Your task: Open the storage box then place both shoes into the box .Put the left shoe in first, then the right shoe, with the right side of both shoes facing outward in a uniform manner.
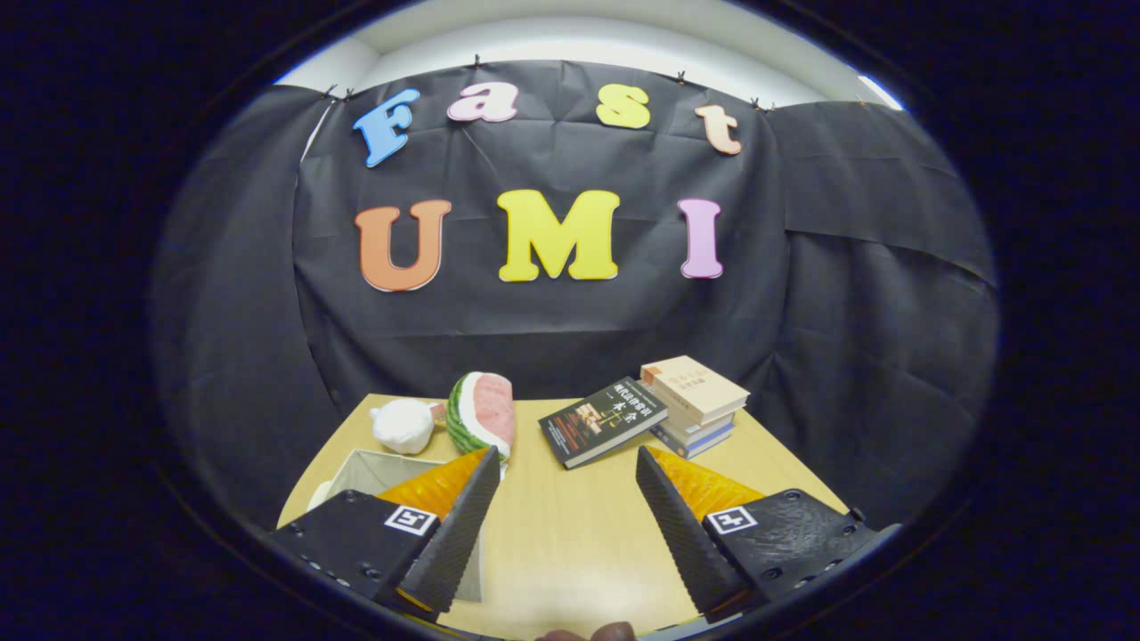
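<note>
Wooden table, gripper gaping, perhaps box

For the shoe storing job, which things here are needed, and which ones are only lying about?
For the job:
- white storage box, behind the left finger
- gripper, fingers open over bare wooden table

Lying about:
- plush watermelon slice
- white soft lump
- black paperback book
- stack of books

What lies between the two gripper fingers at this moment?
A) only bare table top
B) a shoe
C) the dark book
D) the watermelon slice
A: the gripper is open, and between its fingers only the wooden table shows; the dark book lies beyond the fingertips.
</note>
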Motion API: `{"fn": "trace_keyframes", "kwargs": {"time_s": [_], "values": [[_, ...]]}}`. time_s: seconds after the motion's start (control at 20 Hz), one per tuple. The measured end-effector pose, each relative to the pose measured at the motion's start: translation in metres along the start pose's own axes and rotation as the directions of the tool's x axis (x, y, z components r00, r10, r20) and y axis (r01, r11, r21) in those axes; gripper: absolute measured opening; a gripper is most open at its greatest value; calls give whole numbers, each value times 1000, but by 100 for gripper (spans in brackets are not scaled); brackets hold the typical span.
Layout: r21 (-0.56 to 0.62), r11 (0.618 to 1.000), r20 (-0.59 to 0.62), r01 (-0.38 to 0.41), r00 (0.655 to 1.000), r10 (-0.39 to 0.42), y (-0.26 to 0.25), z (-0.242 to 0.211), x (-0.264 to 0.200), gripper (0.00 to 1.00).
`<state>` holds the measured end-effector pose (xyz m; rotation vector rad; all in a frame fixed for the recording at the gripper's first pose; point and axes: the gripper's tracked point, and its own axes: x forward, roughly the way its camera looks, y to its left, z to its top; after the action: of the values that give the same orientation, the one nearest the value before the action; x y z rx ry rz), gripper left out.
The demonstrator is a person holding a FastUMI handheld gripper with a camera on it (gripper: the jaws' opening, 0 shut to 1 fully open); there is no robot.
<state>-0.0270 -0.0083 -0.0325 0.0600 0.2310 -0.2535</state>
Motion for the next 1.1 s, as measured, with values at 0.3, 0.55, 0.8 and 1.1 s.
{"fn": "trace_keyframes", "kwargs": {"time_s": [0.3,0.55,0.8,1.1], "values": [[15,999,76,35,996,-36,-60,32,-25,94],[5,999,148,52,988,-52,-89,55,-50,94],[60,998,168,22,985,-32,-95,67,-63,94],[66,998,175,4,984,-15,-95,69,-63,94]]}}
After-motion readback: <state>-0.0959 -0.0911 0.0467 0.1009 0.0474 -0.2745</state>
